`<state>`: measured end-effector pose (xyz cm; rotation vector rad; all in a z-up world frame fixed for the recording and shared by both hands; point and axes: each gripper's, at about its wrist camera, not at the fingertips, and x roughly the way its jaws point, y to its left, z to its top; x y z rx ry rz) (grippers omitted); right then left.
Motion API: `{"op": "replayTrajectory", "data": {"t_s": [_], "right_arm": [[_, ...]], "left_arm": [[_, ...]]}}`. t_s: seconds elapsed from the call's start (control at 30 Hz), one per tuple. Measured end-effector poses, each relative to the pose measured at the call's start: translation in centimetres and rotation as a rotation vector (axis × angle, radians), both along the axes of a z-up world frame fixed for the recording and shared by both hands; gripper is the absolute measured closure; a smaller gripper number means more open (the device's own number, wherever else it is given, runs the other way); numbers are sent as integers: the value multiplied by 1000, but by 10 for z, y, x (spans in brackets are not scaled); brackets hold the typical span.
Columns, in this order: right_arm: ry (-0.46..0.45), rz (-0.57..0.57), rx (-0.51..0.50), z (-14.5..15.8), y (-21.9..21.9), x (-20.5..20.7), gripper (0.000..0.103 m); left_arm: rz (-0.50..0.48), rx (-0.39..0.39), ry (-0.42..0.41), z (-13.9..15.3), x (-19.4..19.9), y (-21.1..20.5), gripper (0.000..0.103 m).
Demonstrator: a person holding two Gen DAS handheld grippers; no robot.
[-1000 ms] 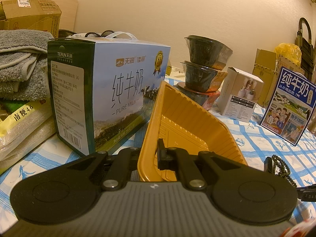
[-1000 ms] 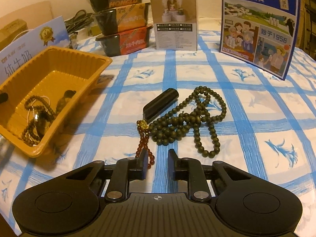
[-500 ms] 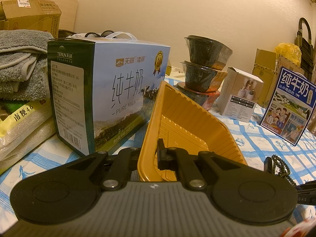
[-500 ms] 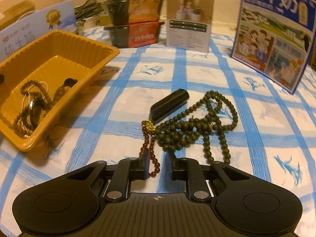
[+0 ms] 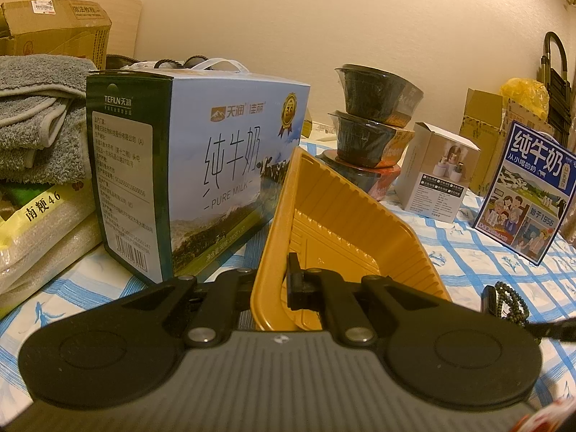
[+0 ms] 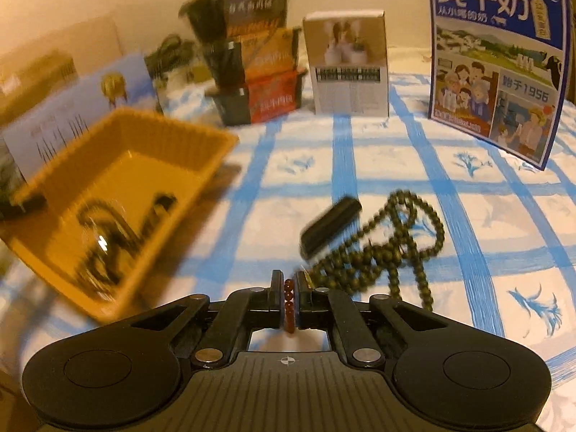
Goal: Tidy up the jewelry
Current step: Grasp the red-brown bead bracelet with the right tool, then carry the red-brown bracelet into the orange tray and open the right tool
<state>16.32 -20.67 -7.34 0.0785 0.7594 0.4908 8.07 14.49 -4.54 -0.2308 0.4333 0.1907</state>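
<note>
Right gripper (image 6: 288,297) is clenched on the red-brown bead strand (image 6: 288,300), beads visible between the pads; the frame is blurred, so this reads as the lift-off step for that piece. Left gripper (image 5: 279,284) is clamped on the near wall of the orange plastic tray (image 5: 345,223), holding it tipped up off the checked tablecloth (image 6: 468,216). The tray sits at 10 o'clock from the right gripper and already holds dark beads (image 6: 104,248). The next move likely calls for carrying the strand up and over the tray rim, then letting go inside. The green bead necklace (image 6: 388,252) and black cylinder (image 6: 331,228) lie just ahead at 1 o'clock, touching each other; the red strand may snag the necklace. Open cloth lies between; milk carton (image 5: 201,165) crowds the tray's far side.
</note>
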Motion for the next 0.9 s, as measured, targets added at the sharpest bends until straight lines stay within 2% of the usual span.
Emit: {"op": "replayTrajectory", "data": {"t_s": [0.17, 0.43, 0.7, 0.9], "right_arm": [[-18, 23, 95, 31, 3, -1, 98], [-29, 145, 223, 64, 32, -8, 98], [17, 293, 313, 69, 88, -3, 98], [44, 370, 321, 61, 131, 3, 98]], "left_arm": [[1, -2, -2, 0, 0, 0, 97], [1, -6, -2, 0, 0, 1, 97], [5, -13, -4, 0, -1, 1, 97], [6, -16, -7, 1, -1, 1, 97]]}}
